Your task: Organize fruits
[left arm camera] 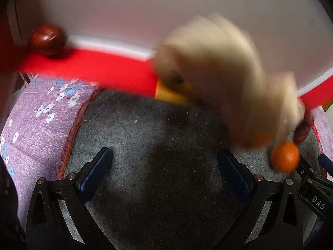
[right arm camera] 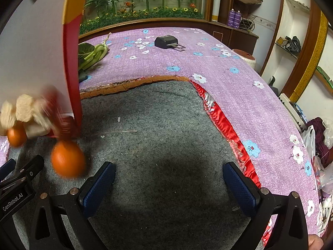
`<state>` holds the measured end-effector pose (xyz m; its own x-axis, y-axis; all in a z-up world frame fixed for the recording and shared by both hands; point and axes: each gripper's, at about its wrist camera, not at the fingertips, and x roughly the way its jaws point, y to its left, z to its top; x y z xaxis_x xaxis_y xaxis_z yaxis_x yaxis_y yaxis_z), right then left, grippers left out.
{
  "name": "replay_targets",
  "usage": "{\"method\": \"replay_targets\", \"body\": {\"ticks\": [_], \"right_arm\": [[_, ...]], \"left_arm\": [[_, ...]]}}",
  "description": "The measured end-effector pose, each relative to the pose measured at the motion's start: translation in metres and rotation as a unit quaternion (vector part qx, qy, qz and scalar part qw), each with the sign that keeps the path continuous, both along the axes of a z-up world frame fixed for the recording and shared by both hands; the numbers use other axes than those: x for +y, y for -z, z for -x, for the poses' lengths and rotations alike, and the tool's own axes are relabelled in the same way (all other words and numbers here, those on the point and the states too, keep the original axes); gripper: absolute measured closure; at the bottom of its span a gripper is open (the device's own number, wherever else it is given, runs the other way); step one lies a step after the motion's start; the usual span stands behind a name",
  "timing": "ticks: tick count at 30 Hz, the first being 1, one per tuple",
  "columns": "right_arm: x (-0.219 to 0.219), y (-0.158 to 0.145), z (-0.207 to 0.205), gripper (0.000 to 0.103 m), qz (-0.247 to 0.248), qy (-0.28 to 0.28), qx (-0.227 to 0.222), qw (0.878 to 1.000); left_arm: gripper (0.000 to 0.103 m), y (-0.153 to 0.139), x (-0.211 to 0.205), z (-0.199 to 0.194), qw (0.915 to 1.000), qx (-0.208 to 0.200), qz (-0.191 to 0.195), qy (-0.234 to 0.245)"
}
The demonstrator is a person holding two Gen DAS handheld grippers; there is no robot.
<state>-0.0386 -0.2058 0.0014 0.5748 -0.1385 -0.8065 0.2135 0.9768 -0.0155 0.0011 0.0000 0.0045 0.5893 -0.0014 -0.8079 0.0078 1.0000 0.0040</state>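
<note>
Both the left gripper and right gripper are wide open and hold nothing, with an orange at ten o'clock of the right one.

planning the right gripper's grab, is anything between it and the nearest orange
Nothing visible. The orange sits on bare grey felt just left of the open right gripper, with no object between them.

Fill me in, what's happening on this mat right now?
Both grippers, left gripper and right gripper, hang open and empty over the grey mat. A blurred cream net bag is moving beside the white board, with an orange loose under it. A dark red fruit sits at the board's far end.
</note>
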Motion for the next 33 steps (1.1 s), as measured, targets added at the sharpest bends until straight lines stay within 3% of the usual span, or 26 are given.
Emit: {"method": "replay_targets", "body": {"ticks": [33], "right_arm": [[0.0011, 0.0015, 0.0011, 0.000, 0.000, 0.000, 0.000, 1.000]], "left_arm": [[0.000, 0.0052, 0.0000, 0.0050, 1.0000, 0.000, 0.001, 0.000]]}}
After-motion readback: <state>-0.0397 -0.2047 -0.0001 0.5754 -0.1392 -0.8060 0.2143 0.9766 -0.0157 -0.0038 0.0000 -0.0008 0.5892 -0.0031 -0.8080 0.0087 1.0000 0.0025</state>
